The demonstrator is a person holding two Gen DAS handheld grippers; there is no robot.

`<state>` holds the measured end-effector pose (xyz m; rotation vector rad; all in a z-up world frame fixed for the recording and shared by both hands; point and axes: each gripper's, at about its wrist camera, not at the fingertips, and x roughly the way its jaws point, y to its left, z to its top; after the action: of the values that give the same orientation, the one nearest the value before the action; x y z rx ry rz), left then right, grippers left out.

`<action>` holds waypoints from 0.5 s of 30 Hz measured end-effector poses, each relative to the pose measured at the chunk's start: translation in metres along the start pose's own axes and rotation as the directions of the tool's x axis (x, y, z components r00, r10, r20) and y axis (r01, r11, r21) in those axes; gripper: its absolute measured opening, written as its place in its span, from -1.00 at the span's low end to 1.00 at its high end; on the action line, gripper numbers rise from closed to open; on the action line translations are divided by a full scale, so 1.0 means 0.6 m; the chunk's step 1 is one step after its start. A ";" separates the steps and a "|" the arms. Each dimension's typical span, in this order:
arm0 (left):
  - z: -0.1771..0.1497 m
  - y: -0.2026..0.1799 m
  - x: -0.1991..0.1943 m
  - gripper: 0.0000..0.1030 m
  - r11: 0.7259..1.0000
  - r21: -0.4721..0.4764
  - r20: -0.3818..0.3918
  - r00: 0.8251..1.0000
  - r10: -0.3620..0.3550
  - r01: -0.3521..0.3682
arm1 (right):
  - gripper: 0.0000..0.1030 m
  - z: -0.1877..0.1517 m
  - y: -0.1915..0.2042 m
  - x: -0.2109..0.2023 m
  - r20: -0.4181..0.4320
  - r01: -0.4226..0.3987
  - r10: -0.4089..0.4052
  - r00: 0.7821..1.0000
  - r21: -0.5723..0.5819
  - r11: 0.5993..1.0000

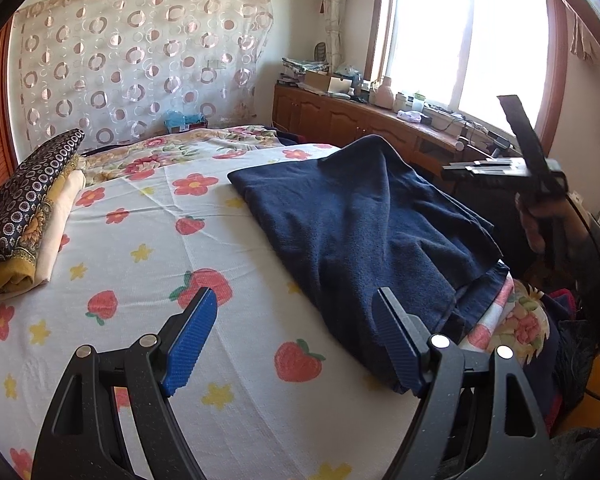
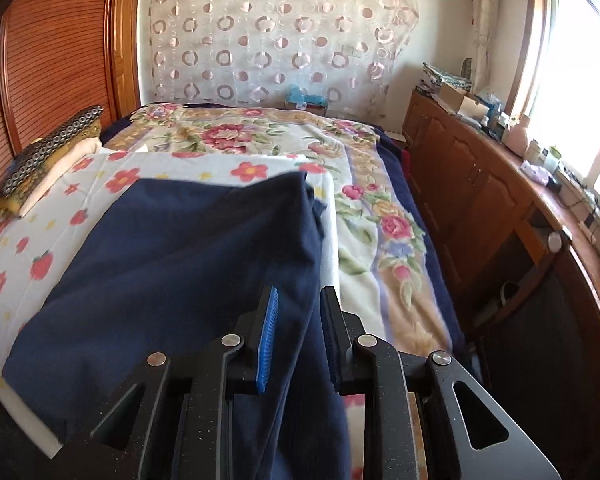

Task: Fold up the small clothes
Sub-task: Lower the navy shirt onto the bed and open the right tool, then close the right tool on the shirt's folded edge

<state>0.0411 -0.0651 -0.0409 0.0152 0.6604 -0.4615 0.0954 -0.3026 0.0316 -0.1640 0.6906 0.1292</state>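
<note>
The bed carries a white sheet printed with strawberries, red flowers and yellow stars, which fills the lower left of the left wrist view. On this sheet, at the centre right, lies a dark navy garment. At the left edge a pile of folded cloths rests. Behind, a floral blanket covers the far part.
</note>
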 end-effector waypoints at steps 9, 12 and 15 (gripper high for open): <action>0.006 -0.021 0.024 0.56 1.000 0.028 -0.033 0.999 -0.005 0.006 | -0.18 -0.077 -0.016 -0.054 -0.005 -0.071 0.071 0.997 0.042 0.997; 0.006 -0.032 0.038 0.56 0.999 0.039 -0.055 0.998 -0.010 0.012 | -0.18 -0.090 -0.012 -0.060 -0.027 -0.061 0.062 0.998 0.021 0.998; 0.006 -0.041 0.049 0.56 0.999 0.047 -0.077 0.997 -0.016 0.019 | -0.18 -0.096 -0.010 -0.064 -0.043 -0.061 0.061 0.997 0.000 0.998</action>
<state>0.0532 -0.1000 -0.0523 0.0726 0.7253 -0.4952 0.0315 -0.3219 0.0133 -0.1472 0.7389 0.1849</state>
